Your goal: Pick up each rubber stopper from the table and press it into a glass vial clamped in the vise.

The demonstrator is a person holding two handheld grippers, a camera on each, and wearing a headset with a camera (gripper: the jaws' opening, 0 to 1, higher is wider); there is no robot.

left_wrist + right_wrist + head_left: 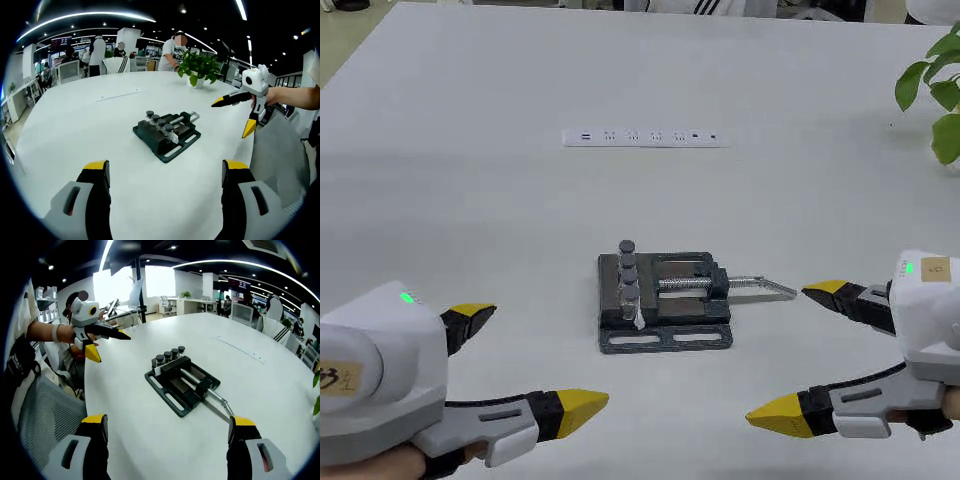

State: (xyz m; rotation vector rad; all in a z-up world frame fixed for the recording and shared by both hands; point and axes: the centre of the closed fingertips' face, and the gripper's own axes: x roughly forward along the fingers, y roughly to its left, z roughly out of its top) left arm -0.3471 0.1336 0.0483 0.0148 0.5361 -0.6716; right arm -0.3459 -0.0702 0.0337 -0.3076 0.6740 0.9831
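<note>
Yellow-tipped jaws of left gripper [542, 355] spread wide, holding nothing; right gripper [781, 353] same, wide apart and empty. Both hover near front edge of desk [470, 200], one each side of vise [665, 305], well apart from it. Vise at desk middle clamps row of four glass vials [628, 285]; each seems topped with dark rubber stopper [627, 246]. Judgement: pressing looks done, maybe only seating check left. Power strip [645, 137] toward far edge.

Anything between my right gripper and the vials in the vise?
At table level, yes: the handle sticks out toward the right gripper, and the vise body lies on that side of the vials. From above, nothing visible blocks them.
</note>
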